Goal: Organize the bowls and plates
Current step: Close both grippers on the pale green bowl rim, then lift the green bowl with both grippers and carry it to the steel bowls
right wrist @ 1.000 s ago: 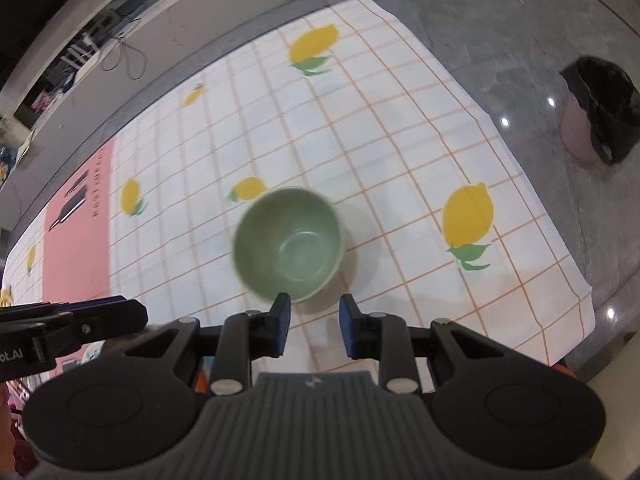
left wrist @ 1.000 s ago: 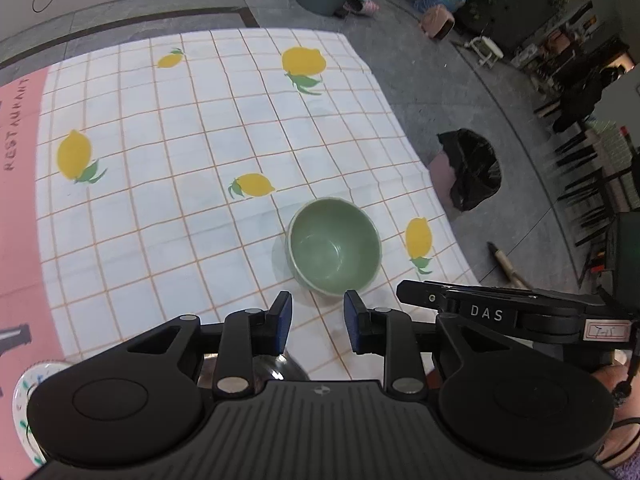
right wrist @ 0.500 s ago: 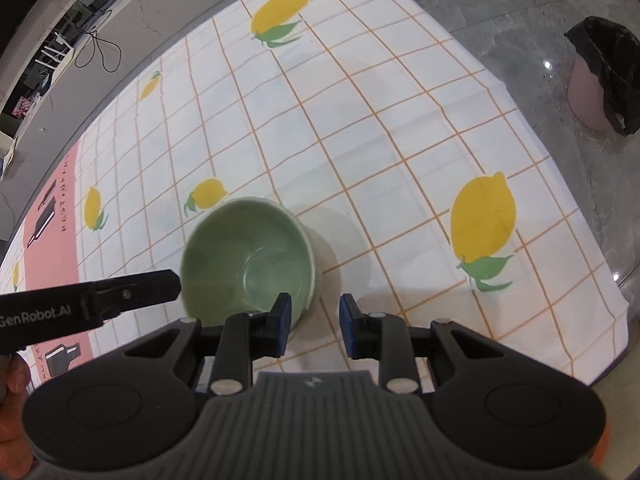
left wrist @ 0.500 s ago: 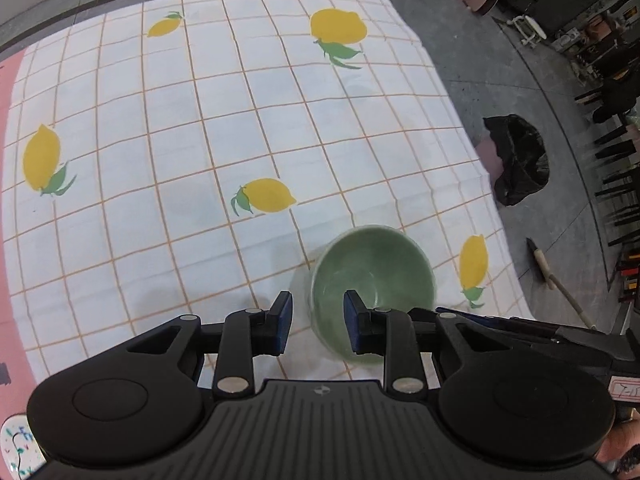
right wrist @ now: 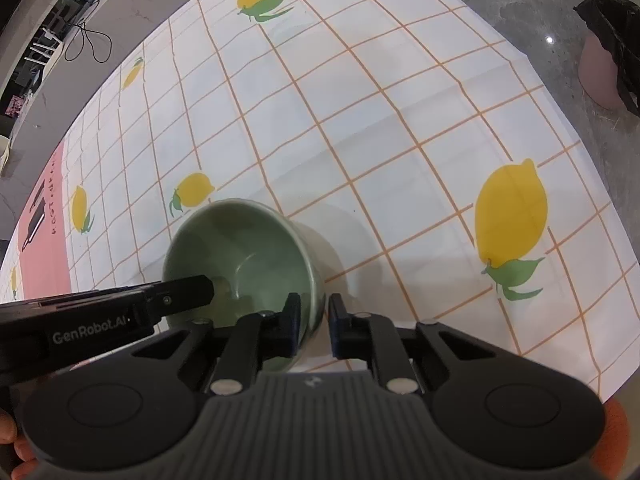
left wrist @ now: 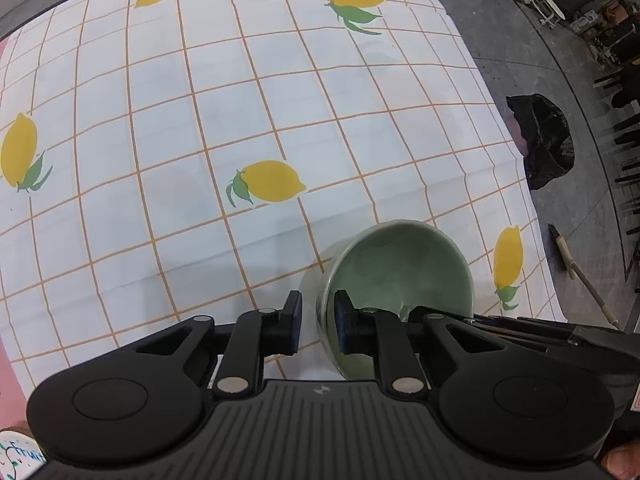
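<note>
A pale green bowl (left wrist: 400,268) stands on the lemon-print tablecloth (left wrist: 240,112) near its front right corner; it also shows in the right wrist view (right wrist: 240,256). My left gripper (left wrist: 318,314) is open and straddles the bowl's left rim, one finger inside and one outside. My right gripper (right wrist: 310,316) is open and straddles the bowl's right rim the same way. The left gripper's finger (right wrist: 180,298) shows reaching into the bowl in the right wrist view.
A white patterned plate (left wrist: 18,454) peeks in at the bottom left of the left wrist view. The table's right edge drops to grey floor with a black-bagged pink bin (left wrist: 546,140) and a broom (left wrist: 580,276). A pink cloth strip (right wrist: 44,216) lies far left.
Both grippers have moved down and forward onto the bowl; each now has the bowl's rim between its fingers. The bowl has stayed on the cloth.
</note>
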`<state>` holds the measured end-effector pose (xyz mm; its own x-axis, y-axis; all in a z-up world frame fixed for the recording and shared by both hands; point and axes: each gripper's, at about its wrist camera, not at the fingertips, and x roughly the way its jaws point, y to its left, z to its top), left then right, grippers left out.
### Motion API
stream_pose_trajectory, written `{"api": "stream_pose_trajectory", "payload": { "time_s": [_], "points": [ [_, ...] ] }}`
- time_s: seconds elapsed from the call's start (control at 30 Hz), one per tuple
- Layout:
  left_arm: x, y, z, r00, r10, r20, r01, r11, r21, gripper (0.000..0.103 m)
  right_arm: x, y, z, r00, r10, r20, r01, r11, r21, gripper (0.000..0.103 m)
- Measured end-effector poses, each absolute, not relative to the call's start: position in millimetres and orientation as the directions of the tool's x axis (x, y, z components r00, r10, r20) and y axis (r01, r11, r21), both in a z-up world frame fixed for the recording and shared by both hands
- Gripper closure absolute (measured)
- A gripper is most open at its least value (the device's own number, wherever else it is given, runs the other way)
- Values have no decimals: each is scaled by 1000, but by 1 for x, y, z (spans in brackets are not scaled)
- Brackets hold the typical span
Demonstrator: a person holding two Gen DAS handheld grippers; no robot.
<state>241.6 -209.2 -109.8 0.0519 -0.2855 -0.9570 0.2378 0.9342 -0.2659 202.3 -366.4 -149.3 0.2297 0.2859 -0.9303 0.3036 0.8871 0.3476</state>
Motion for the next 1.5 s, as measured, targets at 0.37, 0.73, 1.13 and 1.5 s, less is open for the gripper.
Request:
{"api": "stream_pose_trajectory", "payload": {
  "time_s": [0.37,0.73,1.13,1.5],
  "points": [
    [238,-214,-111,44,-254,-966,229,944,-238,97,206,-361,-148,218,263,-940,306,896,322,96],
    [225,-203,-83,80,-254,-964,208,950,-233,97,198,-354,-129,232,278,-932,290,895,340,96],
    [186,-165,-13,194,-279,-941,183,952,-244,96,167,-327,-62,320,297,-900,183,912,366,96],
    [138,-96,7,211,-271,-939,106,961,-254,95,134,-263,-38,284,367,-886,8,923,385,96]
  ]
}}
